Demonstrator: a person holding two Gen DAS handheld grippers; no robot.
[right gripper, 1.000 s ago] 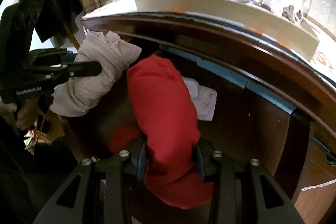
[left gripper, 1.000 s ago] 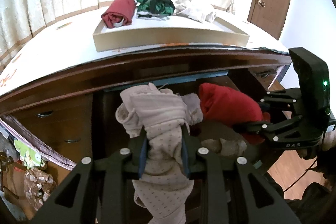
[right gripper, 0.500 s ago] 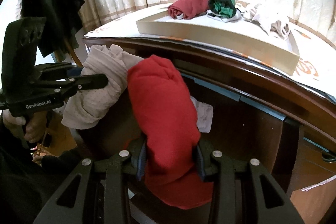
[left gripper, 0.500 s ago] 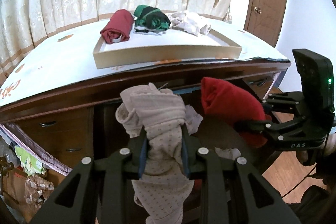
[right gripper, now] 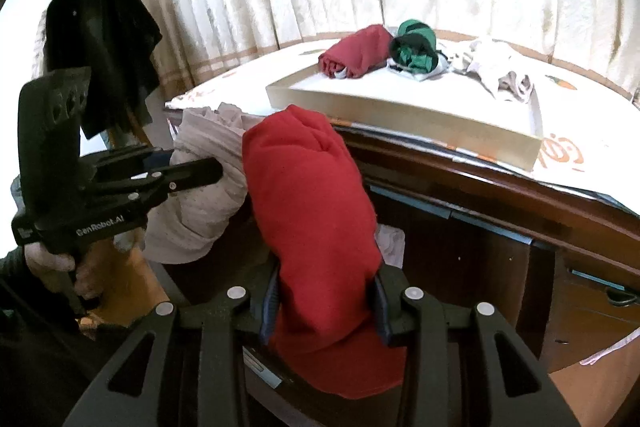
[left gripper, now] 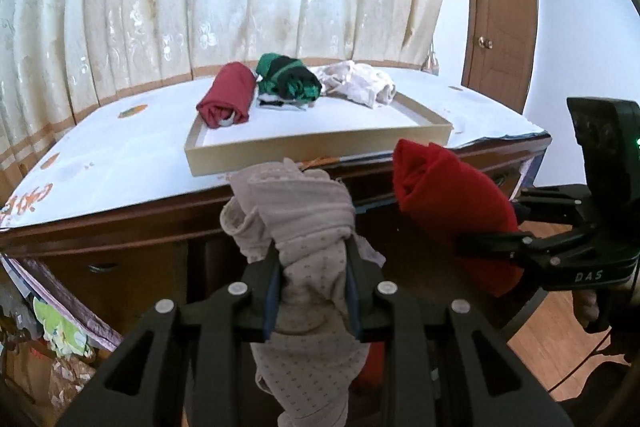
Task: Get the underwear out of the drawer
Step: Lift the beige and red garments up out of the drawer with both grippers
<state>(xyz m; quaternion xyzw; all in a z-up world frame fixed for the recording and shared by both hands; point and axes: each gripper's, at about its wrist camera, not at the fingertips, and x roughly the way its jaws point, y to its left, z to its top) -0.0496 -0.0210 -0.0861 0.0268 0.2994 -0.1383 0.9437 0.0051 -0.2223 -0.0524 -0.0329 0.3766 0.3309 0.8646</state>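
My left gripper (left gripper: 312, 287) is shut on a pale dotted beige underwear bundle (left gripper: 296, 219), held up in front of the dresser's edge. To its right, my right gripper (right gripper: 325, 301) is shut on a rolled red underwear piece (right gripper: 308, 195), which also shows in the left wrist view as the red roll (left gripper: 448, 199). The left gripper (right gripper: 192, 175) with its beige bundle (right gripper: 200, 211) appears at the left of the right wrist view. Both bundles hang above the open drawer (right gripper: 440, 251), where a white garment (right gripper: 390, 243) lies inside.
A shallow beige tray (left gripper: 316, 147) on the white-covered dresser top (left gripper: 120, 155) holds a dark red roll (left gripper: 228, 99), a green and black roll (left gripper: 288, 83) and a pale crumpled piece (left gripper: 360, 87). Curtains hang behind. A wooden door (left gripper: 500, 7) stands at right. A dark garment (right gripper: 104, 43) hangs at left.
Both grippers have risen with their bundles, from down in the drawer opening to about the level of the dresser top. Both grips are unchanged.
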